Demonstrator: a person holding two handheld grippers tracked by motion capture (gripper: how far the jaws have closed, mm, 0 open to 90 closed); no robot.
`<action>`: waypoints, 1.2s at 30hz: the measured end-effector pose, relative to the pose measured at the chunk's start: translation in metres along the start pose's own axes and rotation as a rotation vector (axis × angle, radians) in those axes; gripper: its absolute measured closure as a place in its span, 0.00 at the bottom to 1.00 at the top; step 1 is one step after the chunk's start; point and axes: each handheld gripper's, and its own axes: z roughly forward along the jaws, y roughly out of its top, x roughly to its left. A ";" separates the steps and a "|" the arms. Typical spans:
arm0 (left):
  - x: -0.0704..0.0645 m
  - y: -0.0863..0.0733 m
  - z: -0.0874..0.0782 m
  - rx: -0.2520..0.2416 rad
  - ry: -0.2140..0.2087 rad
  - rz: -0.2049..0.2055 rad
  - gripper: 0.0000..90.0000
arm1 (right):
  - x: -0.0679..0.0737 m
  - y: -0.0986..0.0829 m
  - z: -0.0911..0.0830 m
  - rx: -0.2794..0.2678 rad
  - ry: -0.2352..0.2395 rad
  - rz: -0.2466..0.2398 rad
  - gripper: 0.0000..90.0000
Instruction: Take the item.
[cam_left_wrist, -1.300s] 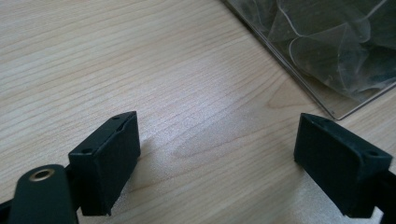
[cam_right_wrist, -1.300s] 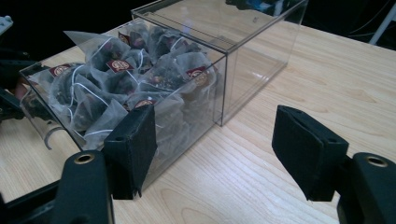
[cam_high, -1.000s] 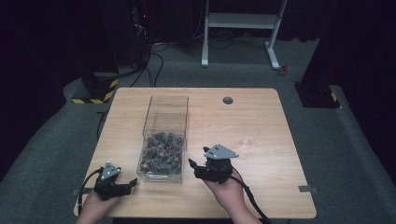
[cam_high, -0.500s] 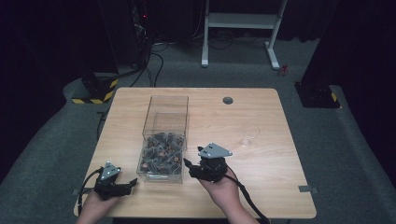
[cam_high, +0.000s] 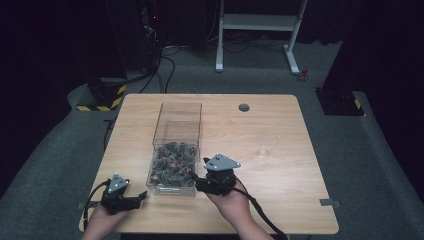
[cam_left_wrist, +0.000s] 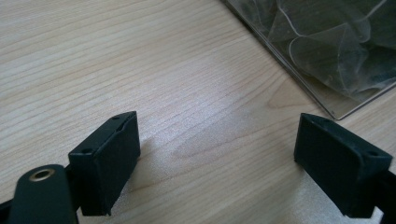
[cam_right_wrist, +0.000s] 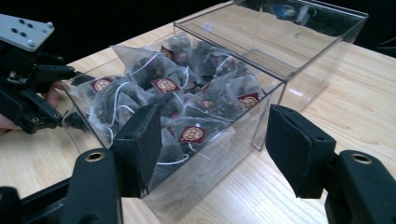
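The clear box (cam_right_wrist: 261, 79) on the table (cam_high: 280, 135) holds tea bags (cam_right_wrist: 196, 116) with small red tags bearing a round emblem, too small to read. The right gripper (cam_right_wrist: 215, 140) sits beside the box's near corner, jaws apart; the left gripper (cam_left_wrist: 219, 154), jaws apart, rests over bare wood near the box.

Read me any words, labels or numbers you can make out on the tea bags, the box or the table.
No text is legible.
Tea bags: dark red tags with a round pale emblem, print too small to read.
Clear box: no lettering seen.
Table: no markings seen.
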 end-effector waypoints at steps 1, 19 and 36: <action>0.000 0.000 0.000 0.000 0.000 0.000 0.16 | 0.000 0.000 0.000 0.000 0.000 0.000 0.41; 0.000 0.000 0.000 -0.001 0.000 0.001 0.16 | 0.013 0.003 0.011 0.010 0.059 -0.014 0.45; 0.000 0.000 0.000 0.000 -0.001 0.007 0.16 | 0.029 0.004 0.024 0.029 0.117 -0.035 0.57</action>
